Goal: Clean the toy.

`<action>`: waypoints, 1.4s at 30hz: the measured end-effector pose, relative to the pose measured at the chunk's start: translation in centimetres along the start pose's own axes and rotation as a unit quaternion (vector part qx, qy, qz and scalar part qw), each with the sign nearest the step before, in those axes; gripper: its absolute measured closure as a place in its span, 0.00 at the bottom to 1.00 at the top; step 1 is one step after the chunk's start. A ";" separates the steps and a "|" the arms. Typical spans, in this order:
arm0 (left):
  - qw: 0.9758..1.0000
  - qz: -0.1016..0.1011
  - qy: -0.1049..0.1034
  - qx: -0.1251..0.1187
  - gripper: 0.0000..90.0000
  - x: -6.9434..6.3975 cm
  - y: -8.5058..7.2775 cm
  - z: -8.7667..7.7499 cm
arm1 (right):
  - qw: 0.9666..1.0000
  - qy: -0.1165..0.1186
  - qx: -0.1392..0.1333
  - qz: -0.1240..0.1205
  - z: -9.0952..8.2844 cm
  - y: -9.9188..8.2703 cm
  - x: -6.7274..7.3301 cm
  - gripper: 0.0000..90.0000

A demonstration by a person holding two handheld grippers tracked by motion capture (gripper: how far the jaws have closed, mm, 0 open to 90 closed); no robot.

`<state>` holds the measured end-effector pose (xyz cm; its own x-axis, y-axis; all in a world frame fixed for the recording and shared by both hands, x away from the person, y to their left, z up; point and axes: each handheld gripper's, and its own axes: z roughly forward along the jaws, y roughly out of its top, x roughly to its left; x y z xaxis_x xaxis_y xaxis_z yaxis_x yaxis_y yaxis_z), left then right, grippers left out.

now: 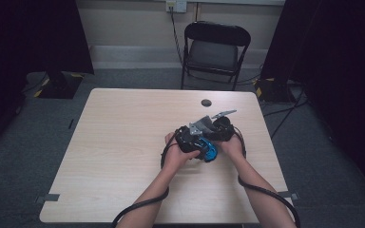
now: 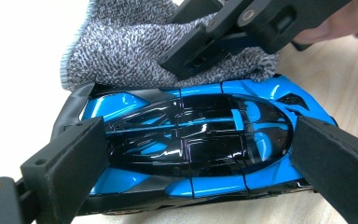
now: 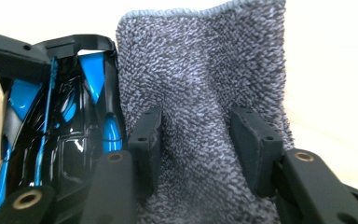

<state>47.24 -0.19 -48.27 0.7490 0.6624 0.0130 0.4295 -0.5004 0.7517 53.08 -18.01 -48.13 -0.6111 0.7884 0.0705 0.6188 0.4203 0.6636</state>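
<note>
A: From the high view, what is going on?

B: The person is working at the middle right of the counter [image 1: 123, 123], both hands close together. The left gripper [image 1: 190, 142] is clamping a blue toy car [image 1: 208, 151], and the right gripper [image 1: 217, 129] is sitting just beyond it with a grey cloth [image 1: 202, 124]. I am judging this as wiping the car; it looks under way, not finished.

A: And the left gripper view?

B: The left gripper [image 2: 200, 158] is gripping the blue toy car [image 2: 191, 140] end to end, its fingers [image 2: 74, 158] pressing on nose and tail, so the car is being held steady on the counter. The grey cloth [image 2: 116, 51] is lying against the car's far side, with the right gripper [image 2: 200, 51] on top of it. The glossy roof is not covered by the cloth, so that part seems left to do.

A: The right gripper view?

B: The right gripper [image 3: 196, 144] is pinching a fold of the grey cloth [image 3: 200, 70] between its fingers [image 3: 254, 149], standing at a middling width. The blue toy car [image 3: 65, 126] is touching the cloth's left edge.

A: Any writing or brand?

B: I am seeing none that can be read, on car, cloth or grippers.
</note>
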 end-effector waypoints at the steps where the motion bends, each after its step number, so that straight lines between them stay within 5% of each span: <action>1: 1.000 0.001 0.000 -0.001 0.04 0.0 0.0 0.0 | 1.000 -0.001 -0.001 0.003 0.1 0.0 0.0 0.63; 11: 1.000 0.001 0.002 -0.001 0.04 0.0 -0.1 0.0 | 1.000 0.023 0.003 0.013 0.2 -0.1 -0.2 0.87; 23: 1.000 -0.004 -0.002 -0.004 0.05 0.4 -0.3 -0.2 | 0.998 0.061 0.021 -0.016 -0.8 -0.6 -1.1 0.88; 42: 1.000 -0.001 -0.007 0.003 0.06 0.4 -0.1 -0.2 | 0.997 0.075 0.019 -0.014 -3.2 -3.0 -1.9 0.87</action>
<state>47.43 0.25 -48.27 0.7545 0.6563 0.0026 0.4345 -0.5024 0.7475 50.85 -22.18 -47.89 -0.6937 0.7009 0.1657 0.6170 0.4596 0.6389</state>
